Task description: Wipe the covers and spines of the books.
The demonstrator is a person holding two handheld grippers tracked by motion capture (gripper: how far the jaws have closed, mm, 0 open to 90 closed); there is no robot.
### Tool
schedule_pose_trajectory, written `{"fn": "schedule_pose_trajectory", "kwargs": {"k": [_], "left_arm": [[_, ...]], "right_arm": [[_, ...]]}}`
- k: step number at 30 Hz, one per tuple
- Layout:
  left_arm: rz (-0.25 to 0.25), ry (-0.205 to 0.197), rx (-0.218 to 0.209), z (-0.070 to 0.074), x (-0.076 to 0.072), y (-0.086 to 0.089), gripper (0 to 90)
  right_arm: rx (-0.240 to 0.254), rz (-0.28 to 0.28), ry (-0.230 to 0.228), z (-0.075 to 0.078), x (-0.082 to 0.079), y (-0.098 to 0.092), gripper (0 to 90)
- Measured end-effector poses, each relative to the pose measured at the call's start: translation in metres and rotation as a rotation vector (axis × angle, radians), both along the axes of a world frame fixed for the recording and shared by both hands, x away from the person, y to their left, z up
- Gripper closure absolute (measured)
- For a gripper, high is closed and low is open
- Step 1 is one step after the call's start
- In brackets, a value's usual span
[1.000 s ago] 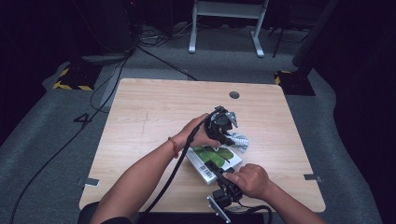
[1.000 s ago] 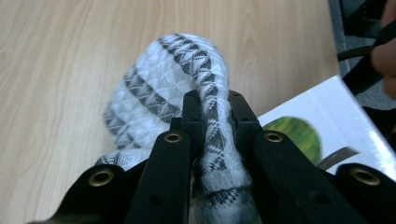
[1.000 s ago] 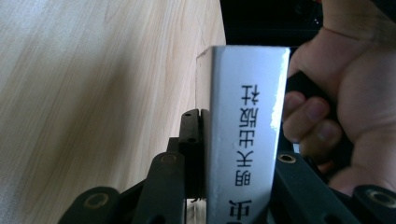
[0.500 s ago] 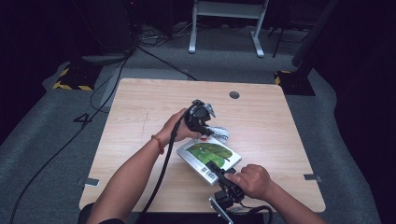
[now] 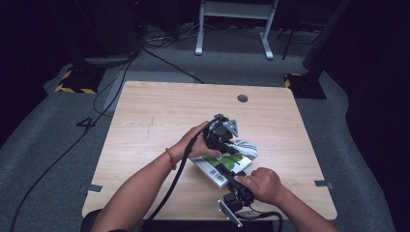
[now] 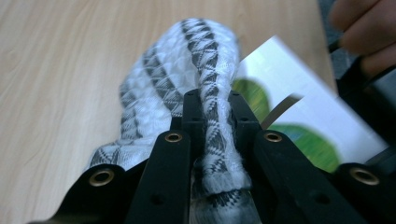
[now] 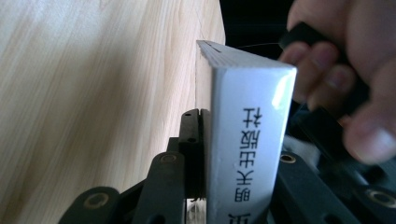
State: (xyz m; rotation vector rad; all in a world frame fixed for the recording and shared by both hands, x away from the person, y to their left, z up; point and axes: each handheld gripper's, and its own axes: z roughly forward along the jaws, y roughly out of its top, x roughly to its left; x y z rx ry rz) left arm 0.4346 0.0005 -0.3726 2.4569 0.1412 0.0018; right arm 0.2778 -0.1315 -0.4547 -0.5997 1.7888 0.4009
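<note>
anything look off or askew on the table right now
Nothing damaged or spilled. The book lies askew to the table edges, its spine clamped in the right claw. The patterned cloth is bunched up in the left claw, partly draped over the book.

Left tongs [image 5: 227, 145] at frame centre, jaws clamping, right tongs [image 5: 226, 173] lower centre, jaws gripping, forearms entering from below.

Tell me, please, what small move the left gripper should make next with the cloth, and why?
Probably draw the patterned cloth a little further across the book cover. The left gripper is shut on a fold of the cloth, which lies partly on the book's far edge, and the right gripper clamps the book's near end, so the book should stay put.
</note>
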Motion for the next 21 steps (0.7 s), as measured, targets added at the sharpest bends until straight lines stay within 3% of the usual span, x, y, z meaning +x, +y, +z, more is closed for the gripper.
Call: {"fn": "schedule_pose_trajectory", "kwargs": {"k": [2,5,8,11,13,15,18,21], "left_arm": [[0.063,0.021,-0.009,-0.005,0.013,0.017,81.3],[0.157,0.037,0.010,-0.015,0.029,0.040,81.3],[0.209,0.049,-0.003,-0.021,0.037,0.057,81.3],[0.187,0.039,-0.012,-0.016,0.030,0.055,81.3],[0.138,0.023,-0.022,-0.010,0.020,0.046,81.3],[0.083,-0.029,0.000,-0.002,0.005,0.035,81.3],[0.080,-0.048,-0.025,0.002,-0.001,0.037,81.0],[0.104,-0.061,-0.088,0.003,-0.006,0.055,80.9]], "right_arm": [[0.004,-0.005,-0.004,0.001,0.001,-0.002,75.4],[0.013,-0.004,0.001,0.002,0.002,-0.004,75.4],[0.016,-0.005,0.016,0.001,0.003,-0.003,75.4],[0.005,0.003,0.010,0.000,0.005,0.000,75.5],[0.000,0.006,0.009,0.000,0.005,0.001,75.4],[0.011,0.002,0.015,0.001,0.006,0.000,75.4],[0.036,0.004,0.025,0.006,0.007,-0.004,75.4],[0.082,-0.007,0.072,0.015,0.010,-0.012,75.4]]}}
